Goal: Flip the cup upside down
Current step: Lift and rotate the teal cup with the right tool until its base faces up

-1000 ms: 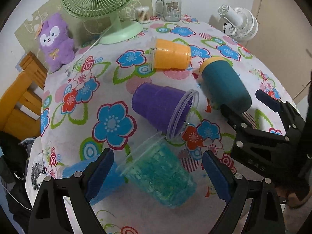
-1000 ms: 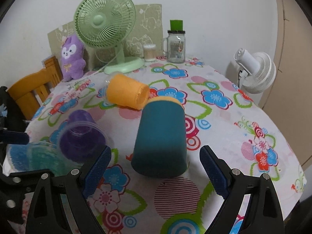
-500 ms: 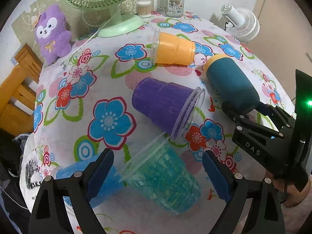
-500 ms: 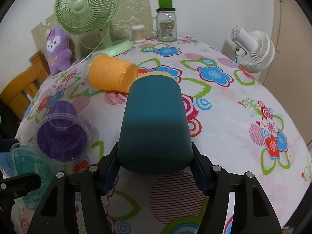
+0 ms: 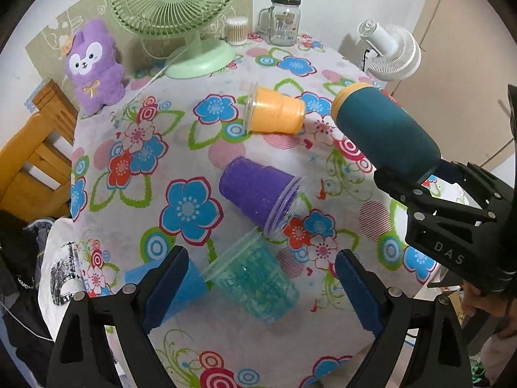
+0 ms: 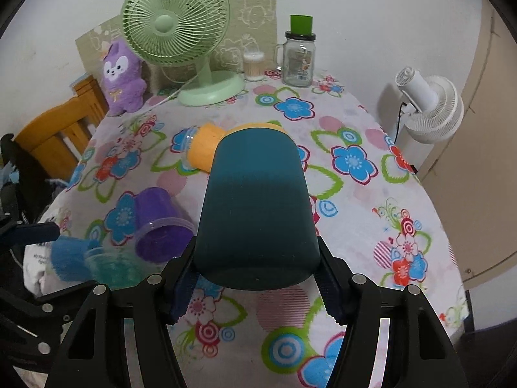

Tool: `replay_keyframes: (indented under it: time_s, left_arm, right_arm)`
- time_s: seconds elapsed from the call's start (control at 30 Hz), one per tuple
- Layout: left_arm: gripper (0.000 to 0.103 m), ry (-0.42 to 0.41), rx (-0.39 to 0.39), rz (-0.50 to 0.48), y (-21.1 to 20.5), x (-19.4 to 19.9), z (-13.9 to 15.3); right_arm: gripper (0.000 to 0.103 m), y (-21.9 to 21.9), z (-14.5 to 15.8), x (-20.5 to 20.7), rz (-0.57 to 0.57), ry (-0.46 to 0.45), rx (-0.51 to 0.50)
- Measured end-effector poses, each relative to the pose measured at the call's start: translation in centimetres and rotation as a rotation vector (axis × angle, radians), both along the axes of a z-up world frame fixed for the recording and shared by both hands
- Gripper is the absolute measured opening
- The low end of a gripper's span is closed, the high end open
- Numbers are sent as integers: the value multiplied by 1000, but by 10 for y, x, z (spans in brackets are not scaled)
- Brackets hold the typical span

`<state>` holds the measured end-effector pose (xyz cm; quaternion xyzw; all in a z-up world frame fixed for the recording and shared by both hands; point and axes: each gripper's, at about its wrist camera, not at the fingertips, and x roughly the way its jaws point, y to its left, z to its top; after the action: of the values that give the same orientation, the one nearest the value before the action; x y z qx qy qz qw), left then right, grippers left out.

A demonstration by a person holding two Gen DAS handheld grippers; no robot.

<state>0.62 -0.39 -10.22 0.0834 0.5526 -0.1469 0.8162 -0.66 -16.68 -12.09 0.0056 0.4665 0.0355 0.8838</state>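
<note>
white wall (image 6: pixel 371 16) — wooden chair (image 6: pixel 55 129) | floral-clothed table (image 6: pixel 371 226) — beige door (image 6: pixel 491 129)

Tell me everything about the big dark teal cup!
The teal cup is tall, dark blue-green and matte, with a yellow-orange band at its far end. It widens toward the near end. The right tool is shut on that wide end, one blue pad on each side. In the left wrist view it looks raised off the flowered tablecloth and tilted, band end pointing away. Nothing else touches it.

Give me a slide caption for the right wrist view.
Right hand-held gripper clamps the dark teal cup above the floral tablecloth.
</note>
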Motion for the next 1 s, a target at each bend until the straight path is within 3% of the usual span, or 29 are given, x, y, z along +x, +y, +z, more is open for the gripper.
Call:
replay_keyframes:
  time_s: [0.23, 0.67, 1.0]
  left_arm:
    - [93, -11, 1, 62, -12, -1, 7]
    - [93, 11, -45, 266, -45, 5, 1]
    - [93, 26, -63, 349, -62, 9, -9]
  right_arm:
    - [67, -14, 10, 7, 87, 85, 14]
    - [67, -51, 2, 40, 297, 247, -57]
    - [67, -76, -9, 50, 410, 388, -72]
